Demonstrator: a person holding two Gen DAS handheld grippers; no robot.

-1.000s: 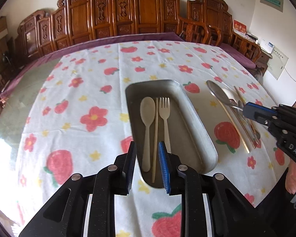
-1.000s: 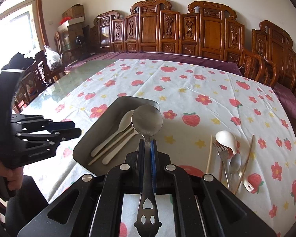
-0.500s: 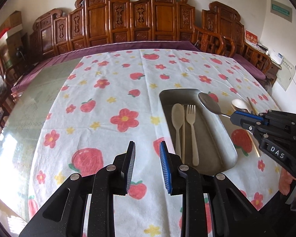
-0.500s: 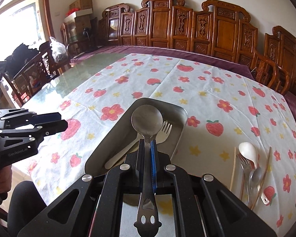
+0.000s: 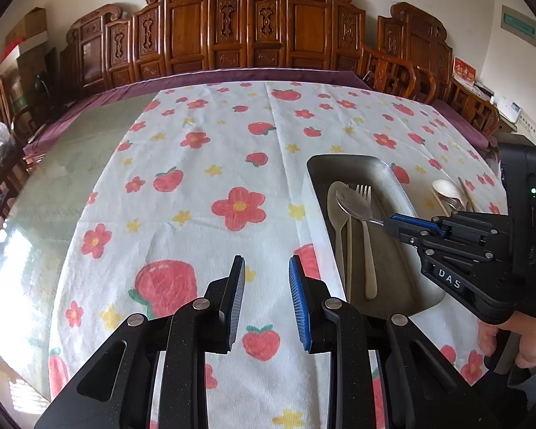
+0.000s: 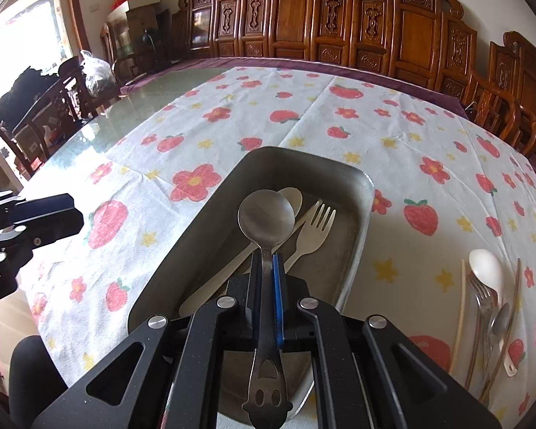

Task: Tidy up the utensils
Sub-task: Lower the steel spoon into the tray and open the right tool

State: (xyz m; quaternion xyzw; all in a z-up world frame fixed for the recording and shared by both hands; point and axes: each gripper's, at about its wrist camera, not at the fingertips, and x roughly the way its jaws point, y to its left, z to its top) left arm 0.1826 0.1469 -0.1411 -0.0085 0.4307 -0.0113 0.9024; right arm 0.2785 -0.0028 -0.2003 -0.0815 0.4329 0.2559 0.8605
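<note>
My right gripper (image 6: 267,261) is shut on the handle of a metal spoon (image 6: 266,216) and holds it over the metal tray (image 6: 203,228). In the tray lie a cream spoon (image 6: 291,195), a cream fork (image 6: 316,225) and a cream chopstick. In the left wrist view the metal spoon (image 5: 353,207) hangs over the tray (image 5: 343,166), held by the right gripper (image 5: 393,220). My left gripper (image 5: 266,279) is open and empty over the tablecloth, left of the tray.
A pile of loose utensils (image 6: 489,296) lies on the cloth right of the tray: a white spoon, metal fork, small spoon, chopsticks. Carved wooden chairs (image 6: 339,28) line the far side. Bare glass tabletop (image 5: 71,164) shows at the left.
My right gripper has carried the metal spoon from beside the tray to over it and lower. My left gripper has drawn back to the left, away from the tray.
</note>
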